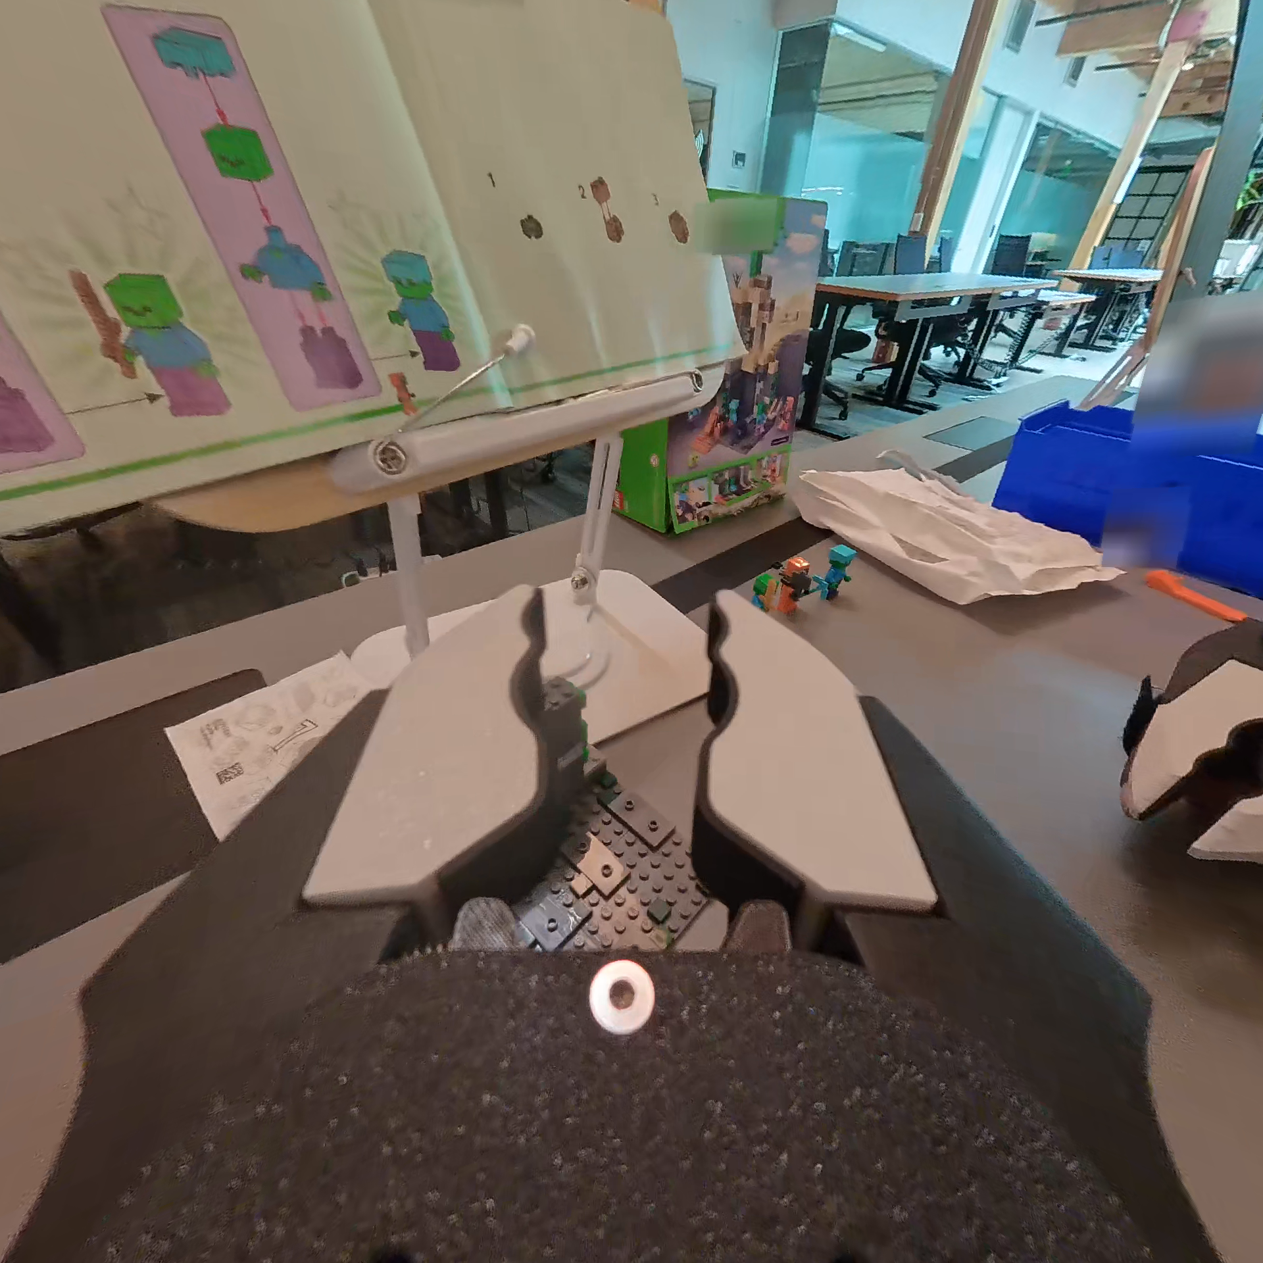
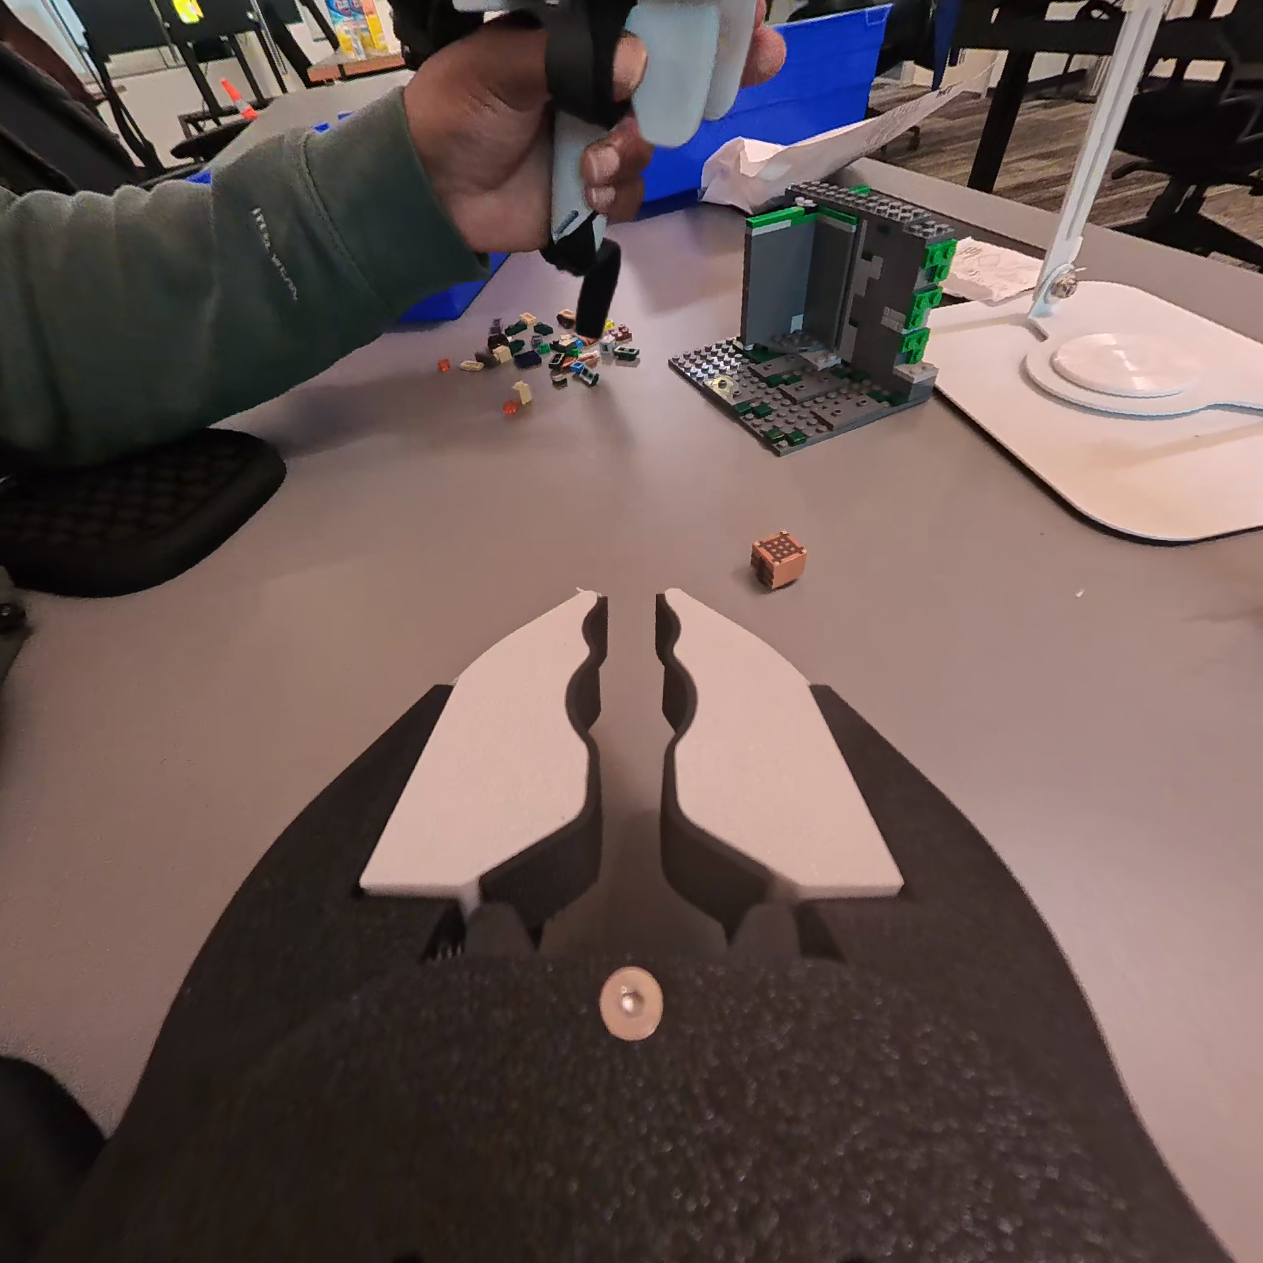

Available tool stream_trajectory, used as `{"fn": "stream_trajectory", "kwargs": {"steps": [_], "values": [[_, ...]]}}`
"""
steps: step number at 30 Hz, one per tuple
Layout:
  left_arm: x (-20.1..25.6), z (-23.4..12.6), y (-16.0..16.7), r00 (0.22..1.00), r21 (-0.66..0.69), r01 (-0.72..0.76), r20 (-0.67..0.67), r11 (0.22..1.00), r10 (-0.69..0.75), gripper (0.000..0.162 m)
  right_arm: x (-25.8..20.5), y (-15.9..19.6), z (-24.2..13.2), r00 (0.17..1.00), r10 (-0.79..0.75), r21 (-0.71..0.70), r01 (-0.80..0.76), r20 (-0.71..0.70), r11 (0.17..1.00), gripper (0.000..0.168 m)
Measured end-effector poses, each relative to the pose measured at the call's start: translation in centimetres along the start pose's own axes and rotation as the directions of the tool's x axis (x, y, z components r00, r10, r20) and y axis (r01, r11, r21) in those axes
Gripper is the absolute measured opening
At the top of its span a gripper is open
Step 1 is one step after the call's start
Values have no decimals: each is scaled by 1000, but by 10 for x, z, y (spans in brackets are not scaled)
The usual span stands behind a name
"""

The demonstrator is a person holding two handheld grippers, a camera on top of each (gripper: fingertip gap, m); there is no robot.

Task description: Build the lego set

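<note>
The grey Lego build (image 2: pixel 834 328), a studded baseplate with a tall grey wall and green bricks, stands on the table beside the stand base. My left gripper (image 1: pixel 625 608) is open and hovers above it; the baseplate (image 1: pixel 615 861) shows between its fingers and the wall sits close to the left finger. It holds nothing. In the right wrist view a hand in a green sleeve holds the left gripper (image 2: pixel 656 75) up. My right gripper (image 2: pixel 630 605) is narrowly open and empty, low over bare table. A small brown cube (image 2: pixel 779 559) lies just ahead and right of it. A pile of loose pieces (image 2: pixel 547 352) lies left of the build.
The open instruction booklet (image 1: pixel 342 239) rests on a white stand with a wide base (image 2: pixel 1107 410). Three minifigures (image 1: pixel 799 581), the set's box (image 1: pixel 724 410), a crumpled white bag (image 1: pixel 957 533), blue bins (image 1: pixel 1128 478) and an orange tool (image 1: pixel 1189 601) are farther back. A black pad (image 2: pixel 137 512) lies at the left. The grippers' ends are close to 25 cm from one another. To reach the small brown cube (image 2: pixel 779 559) in a straight line is about 8 cm for my right fingers, about 20 cm for my left.
</note>
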State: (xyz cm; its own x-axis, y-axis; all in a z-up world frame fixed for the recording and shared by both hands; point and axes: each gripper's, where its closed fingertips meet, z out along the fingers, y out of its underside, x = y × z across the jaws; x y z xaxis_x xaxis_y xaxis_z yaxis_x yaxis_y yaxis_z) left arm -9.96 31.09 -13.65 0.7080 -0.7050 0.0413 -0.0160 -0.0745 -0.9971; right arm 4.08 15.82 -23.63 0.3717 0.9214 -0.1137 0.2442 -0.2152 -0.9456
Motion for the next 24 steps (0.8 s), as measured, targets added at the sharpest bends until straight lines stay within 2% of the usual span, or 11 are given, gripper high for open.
{"fn": "stream_trajectory", "kwargs": {"steps": [1,3,5,8,11,14,21,24], "values": [[-3,-1,0,1000,2,10,4,1000,-10,34,0,0,1,1000,-1,-5,1,1,1000,13],[-13,-5,-2,998,10,48,35,999,-48,24,-2,0,4,1000,-8,-11,8,2,1000,13],[-24,-8,1,996,-14,48,82,999,-47,23,-4,-2,6,1000,-19,-17,19,5,1000,12],[-42,-13,8,978,-94,-43,199,995,61,24,-6,-8,9,999,-32,-13,32,2,999,12],[-51,-16,7,954,-115,-82,277,990,111,0,-7,-15,12,999,-32,-5,32,0,999,12],[-55,-11,12,936,-183,-122,306,975,174,0,-9,-22,17,999,-38,-2,38,-3,999,12],[-51,11,1,912,-203,-195,324,960,253,0,-9,-42,23,997,-66,16,67,-36,998,12],[-48,25,-8,906,-209,-228,313,951,286,13,3,-56,18,989,-98,25,102,-106,995,12]]}}
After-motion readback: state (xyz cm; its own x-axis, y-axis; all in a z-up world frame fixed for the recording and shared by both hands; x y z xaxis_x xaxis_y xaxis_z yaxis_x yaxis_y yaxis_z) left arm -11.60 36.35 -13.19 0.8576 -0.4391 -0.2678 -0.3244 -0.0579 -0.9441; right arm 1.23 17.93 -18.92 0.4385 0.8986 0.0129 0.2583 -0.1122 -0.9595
